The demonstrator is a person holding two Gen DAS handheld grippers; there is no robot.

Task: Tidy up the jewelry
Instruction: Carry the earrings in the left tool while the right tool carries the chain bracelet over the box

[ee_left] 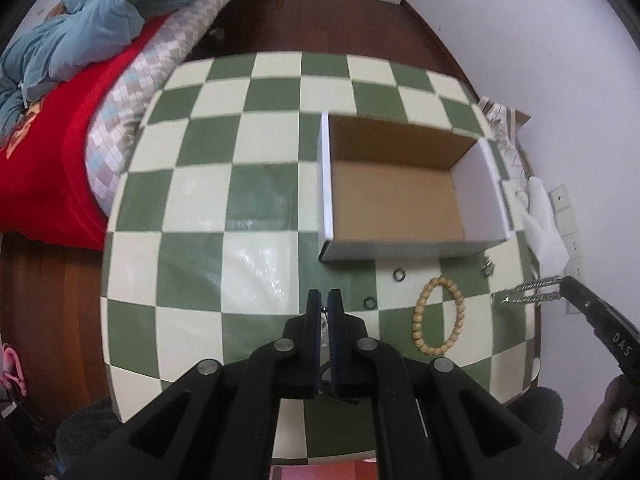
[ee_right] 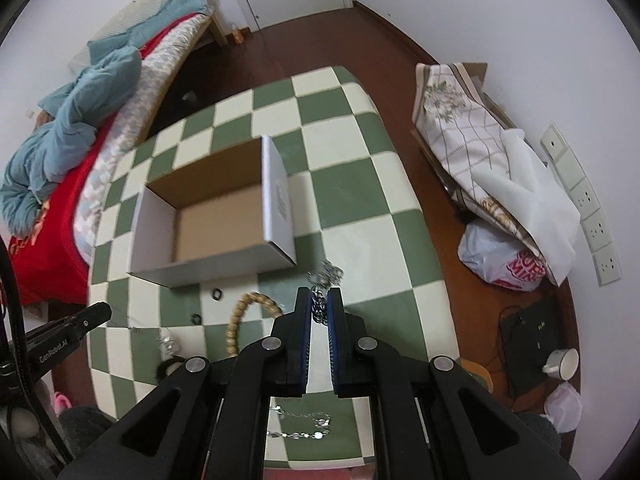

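Right wrist view: my right gripper [ee_right: 320, 304] pinches a silver chain [ee_right: 319, 307] between its blue pads, lifted above the checkered table [ee_right: 360, 200], near the open cardboard box [ee_right: 216, 224]. My left gripper [ee_left: 325, 312] is pressed together on something small and thin; I cannot tell what. The wooden bead bracelet [ee_left: 439, 316] lies just beside it.

One open cardboard box [ee_left: 400, 204] is seen on the bench [ee_left: 240, 200]. One wooden bead bracelet [ee_left: 438, 314] and two small dark rings [ee_left: 399, 274] [ee_left: 370, 303] are counted. Two tools [ee_left: 324, 300] [ee_right: 320, 300] are shown, and one silver chain [ee_right: 320, 312] is held.
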